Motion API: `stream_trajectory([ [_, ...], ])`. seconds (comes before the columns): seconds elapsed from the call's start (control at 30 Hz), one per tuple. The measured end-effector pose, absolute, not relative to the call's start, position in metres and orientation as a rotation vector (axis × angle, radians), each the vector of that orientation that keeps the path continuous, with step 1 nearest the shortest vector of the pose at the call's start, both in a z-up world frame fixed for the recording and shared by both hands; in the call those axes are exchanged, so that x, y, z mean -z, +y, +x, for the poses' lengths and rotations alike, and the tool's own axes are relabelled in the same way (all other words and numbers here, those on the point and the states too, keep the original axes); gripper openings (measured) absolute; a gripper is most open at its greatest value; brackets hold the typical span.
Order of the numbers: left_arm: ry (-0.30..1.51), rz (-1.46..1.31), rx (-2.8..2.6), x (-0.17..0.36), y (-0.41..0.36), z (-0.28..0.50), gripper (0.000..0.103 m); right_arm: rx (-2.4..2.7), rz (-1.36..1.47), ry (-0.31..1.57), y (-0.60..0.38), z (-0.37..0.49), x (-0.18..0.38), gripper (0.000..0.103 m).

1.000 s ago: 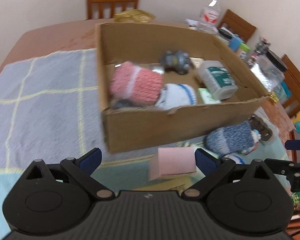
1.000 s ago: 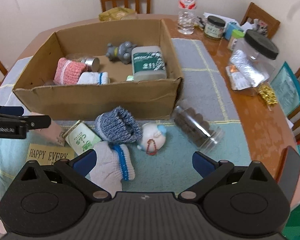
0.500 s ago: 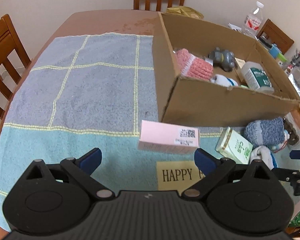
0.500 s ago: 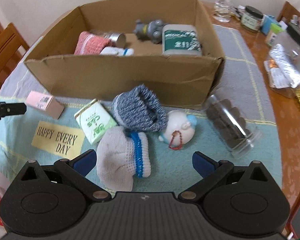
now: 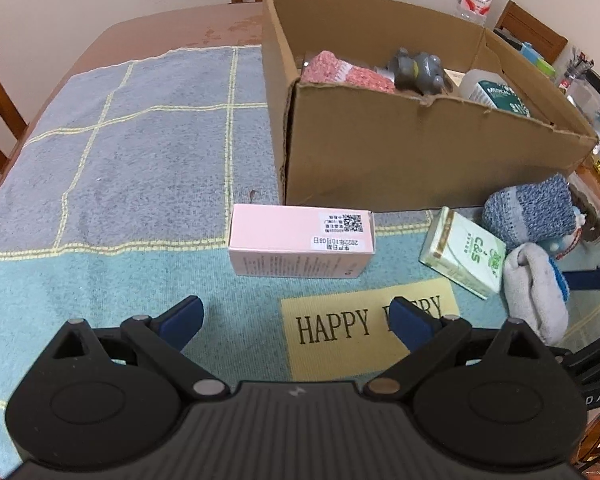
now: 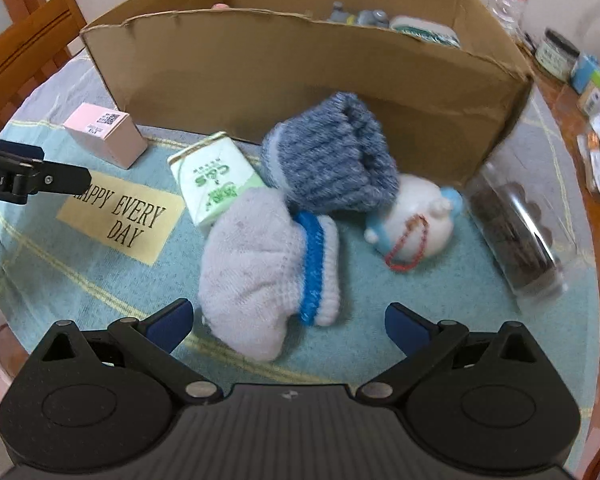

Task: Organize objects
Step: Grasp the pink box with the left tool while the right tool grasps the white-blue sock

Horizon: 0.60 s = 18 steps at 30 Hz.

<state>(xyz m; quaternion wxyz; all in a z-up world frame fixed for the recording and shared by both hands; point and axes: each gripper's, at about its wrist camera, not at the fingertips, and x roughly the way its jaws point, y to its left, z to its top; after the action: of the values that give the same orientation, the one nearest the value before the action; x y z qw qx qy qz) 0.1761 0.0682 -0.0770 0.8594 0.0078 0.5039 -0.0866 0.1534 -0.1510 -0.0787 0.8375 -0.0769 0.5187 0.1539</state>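
While both grippers gape empty, cardboard box (image 5: 420, 152) holds pink knit (image 5: 344, 74), grey toy (image 5: 418, 70), bottle (image 5: 494, 94) (label partly hidden).

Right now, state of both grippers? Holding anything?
Left gripper: open, empty, pink box ahead of it.
Right gripper: open, empty, white sock just ahead.

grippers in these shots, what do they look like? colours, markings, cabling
Both the left gripper and right gripper look alike: matte black ribbed body, two round black hubs, silver pivot pins, blue finger pads, small white logo. No cables or sleeves visible.
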Motion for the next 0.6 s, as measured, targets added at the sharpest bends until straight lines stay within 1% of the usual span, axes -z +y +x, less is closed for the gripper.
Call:
stream_trajectory([
  [0.13, 1.067, 0.009, 0.192, 0.086, 0.069, 0.182, 0.099, -0.345, -0.219, 1.08, -0.135, 0.158, 0.081, 0.103],
  [0.23, 1.071, 0.001, 0.196, 0.092, 0.068, 0.186, 0.099, -0.346, -0.22, 1.086, -0.133, 0.162, 0.081, 0.103],
  [0.33, 1.057, 0.012, 0.202, 0.095, 0.064, 0.189, 0.102, -0.342, -0.216, 1.074, -0.132, 0.159, 0.081, 0.103],
  [0.6, 1.017, 0.067, 0.176, 0.1, 0.049, 0.2, 0.102, -0.335, -0.205, 1.047, -0.139, 0.154, 0.08, 0.103],
])
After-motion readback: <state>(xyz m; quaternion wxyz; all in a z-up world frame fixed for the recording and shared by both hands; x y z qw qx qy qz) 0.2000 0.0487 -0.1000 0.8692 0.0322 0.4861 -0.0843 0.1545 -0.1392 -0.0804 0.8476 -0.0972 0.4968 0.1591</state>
